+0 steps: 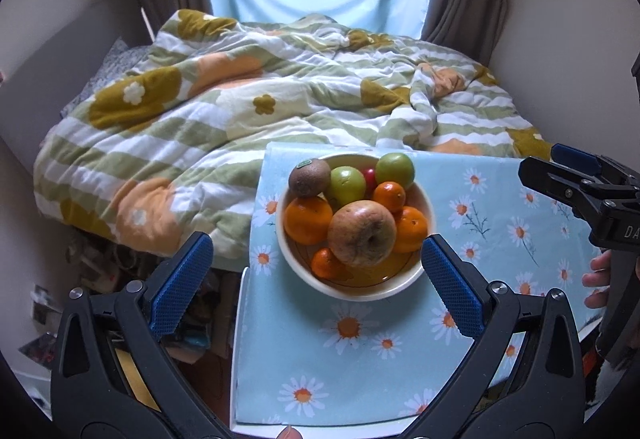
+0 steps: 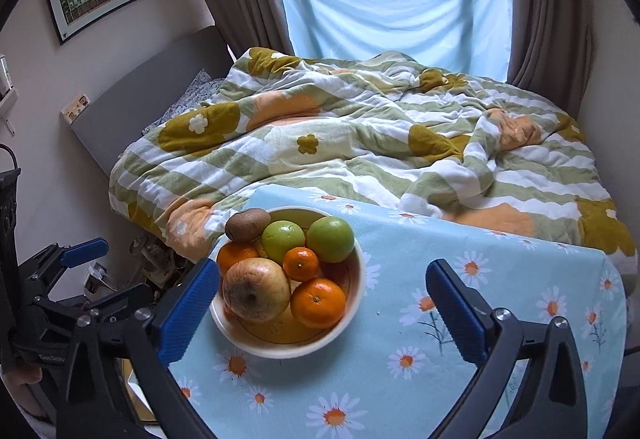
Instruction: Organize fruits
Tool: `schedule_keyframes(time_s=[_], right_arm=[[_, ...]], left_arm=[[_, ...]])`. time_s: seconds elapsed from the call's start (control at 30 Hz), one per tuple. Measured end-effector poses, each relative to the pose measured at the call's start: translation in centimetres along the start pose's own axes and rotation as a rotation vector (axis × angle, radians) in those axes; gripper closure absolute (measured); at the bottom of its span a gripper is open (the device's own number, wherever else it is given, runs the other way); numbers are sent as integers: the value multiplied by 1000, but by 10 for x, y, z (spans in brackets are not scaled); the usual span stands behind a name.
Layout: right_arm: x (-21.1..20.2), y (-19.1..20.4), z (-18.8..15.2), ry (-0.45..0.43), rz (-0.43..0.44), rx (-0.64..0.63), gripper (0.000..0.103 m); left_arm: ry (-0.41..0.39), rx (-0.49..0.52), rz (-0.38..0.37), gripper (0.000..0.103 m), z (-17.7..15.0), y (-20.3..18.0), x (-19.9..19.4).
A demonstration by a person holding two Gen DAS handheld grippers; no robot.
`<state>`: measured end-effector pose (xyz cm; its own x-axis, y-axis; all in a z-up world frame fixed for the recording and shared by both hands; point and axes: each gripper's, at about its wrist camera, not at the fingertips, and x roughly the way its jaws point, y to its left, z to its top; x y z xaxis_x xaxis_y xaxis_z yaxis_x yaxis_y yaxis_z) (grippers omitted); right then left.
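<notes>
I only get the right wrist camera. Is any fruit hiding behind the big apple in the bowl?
Observer: Yes. The left wrist view shows a small mandarin tucked low against the bowl wall, beside the big apple.
Operator: Is anything red in there?
Observer: A small red fruit peeks out between the nearer green apple and the farther green apple.
Operator: Is the other grabber holding something?
Observer: No. The left gripper is open, with nothing held between its fingers.
</notes>
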<state>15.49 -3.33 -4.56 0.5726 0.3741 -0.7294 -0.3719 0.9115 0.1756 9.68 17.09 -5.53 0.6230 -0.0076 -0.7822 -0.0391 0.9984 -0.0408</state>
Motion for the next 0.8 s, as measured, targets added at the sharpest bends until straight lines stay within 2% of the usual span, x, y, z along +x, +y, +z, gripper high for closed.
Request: schedule_keyframes(time_s=[0.13,0.3,0.47,0.8], right_arm=[[-45,-21,-6,-34,-60,25,0],[-93,-44,-24,-78,-193,71,0],[-121,-60,-48,-68,-298,103,0],[-145,-69,-77,-72,-339,130,0]], left_arm=[[-48,31,14,0,1,-27,-31],[-85,29,14,0,-4,-52,-57],[-111,37,15,0,-19,-73,-76],[-145,51,9,0,-34,-101,-94]])
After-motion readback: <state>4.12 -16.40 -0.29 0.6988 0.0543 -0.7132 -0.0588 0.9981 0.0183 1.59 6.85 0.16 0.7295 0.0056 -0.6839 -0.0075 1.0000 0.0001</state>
